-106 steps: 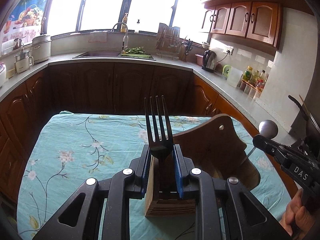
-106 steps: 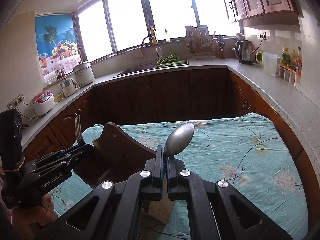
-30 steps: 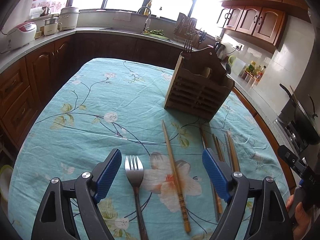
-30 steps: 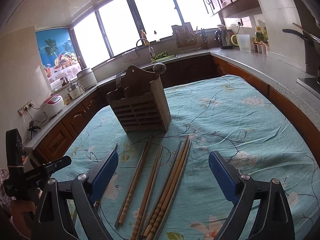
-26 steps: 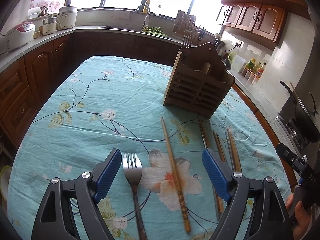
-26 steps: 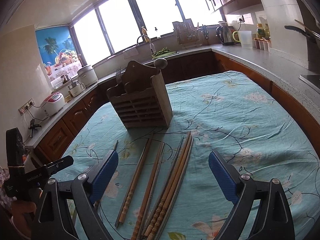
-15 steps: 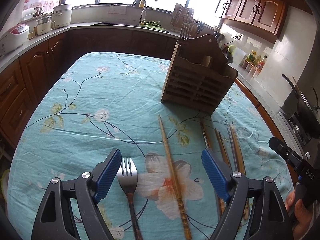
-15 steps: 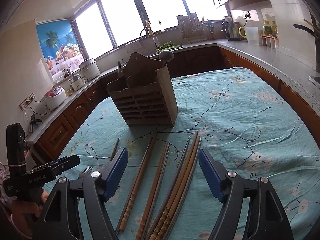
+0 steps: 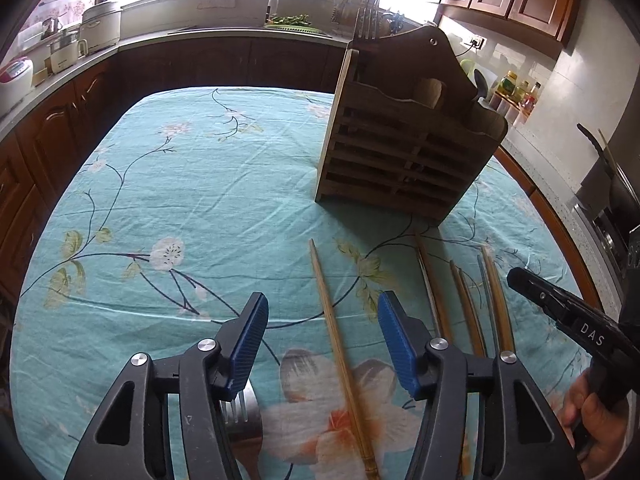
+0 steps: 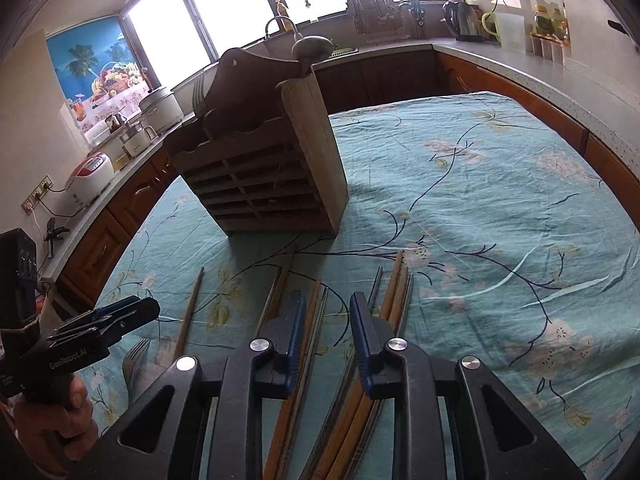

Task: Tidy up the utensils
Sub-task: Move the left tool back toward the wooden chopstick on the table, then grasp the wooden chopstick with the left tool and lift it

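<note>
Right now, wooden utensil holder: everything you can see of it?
The wooden utensil holder stands upright on the floral tablecloth, apart from both tongs. It looks like dark, worn wood with a slatted front, scalloped compartment rims and a tall arched back with a hanging hole. A fork and a spoon stand inside. Chopsticks lie before its base.

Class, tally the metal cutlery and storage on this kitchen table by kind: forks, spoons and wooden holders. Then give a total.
Forks: 2, one lying on the cloth and one standing in the holder
Spoons: 1, standing in the holder
Wooden holders: 1
Total: 4
The chopsticks overlap too much to count, so they are left out.
</note>
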Demonstrator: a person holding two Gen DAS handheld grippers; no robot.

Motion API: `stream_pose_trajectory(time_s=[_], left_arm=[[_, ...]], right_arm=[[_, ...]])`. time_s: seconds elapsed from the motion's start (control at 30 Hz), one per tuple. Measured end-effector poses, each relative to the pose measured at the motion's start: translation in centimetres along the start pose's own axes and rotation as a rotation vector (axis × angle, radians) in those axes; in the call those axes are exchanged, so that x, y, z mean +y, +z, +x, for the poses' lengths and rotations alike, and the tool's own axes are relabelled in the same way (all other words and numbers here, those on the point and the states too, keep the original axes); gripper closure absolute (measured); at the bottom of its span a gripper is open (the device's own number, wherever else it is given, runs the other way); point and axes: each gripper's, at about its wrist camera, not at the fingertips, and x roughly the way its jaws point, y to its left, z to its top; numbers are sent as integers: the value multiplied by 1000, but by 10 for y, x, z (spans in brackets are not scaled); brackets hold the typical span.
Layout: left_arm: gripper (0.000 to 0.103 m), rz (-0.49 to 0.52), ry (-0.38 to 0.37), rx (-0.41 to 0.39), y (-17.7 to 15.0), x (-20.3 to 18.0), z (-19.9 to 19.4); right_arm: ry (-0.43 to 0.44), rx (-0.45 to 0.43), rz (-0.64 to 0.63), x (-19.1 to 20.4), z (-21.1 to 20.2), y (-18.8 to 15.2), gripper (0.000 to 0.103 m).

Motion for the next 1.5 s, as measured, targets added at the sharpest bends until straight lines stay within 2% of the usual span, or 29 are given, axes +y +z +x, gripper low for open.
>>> stream_pose_trajectory(time_s=[0.23,0.33,0.4,0.47,0.53,0.6,0.67,0.83,1.0,1.17,1.33,1.5], left_arm=[[51,14,21,55,13,1,32],[51,28,23,72,15,-1,45],[59,41,28,94,15,-2,55],[63,80,71,84,16,-9,60],[72,115,92,82,15,-16,64],[86,142,106,74,14,-22,67],[95,142,90,72,13,-23,68],[99,115,29,77,10,-19,62],[99,72,-44,34,8,-12,33],[99,32,-116,-49,8,-2,-14],[99,18,-158,-141,6,9,-67],[99,19,-186,-200,0,14,-100]], right_arm=[[-75,71,6,-11,35,9,82],[-94,96,-5,-13,44,7,86],[-118,94,-45,-7,46,7,85],[-126,98,-70,-4,49,9,85],[-154,100,-109,0,50,8,90],[-182,102,-147,4,50,7,94],[-185,102,-151,5,50,7,94],[-104,99,-81,1,42,8,97],[-20,33,-45,12,10,12,98],[32,-49,-54,24,-29,23,99],[52,-128,-67,34,-63,34,99],[65,-184,-68,37,-84,41,99]])
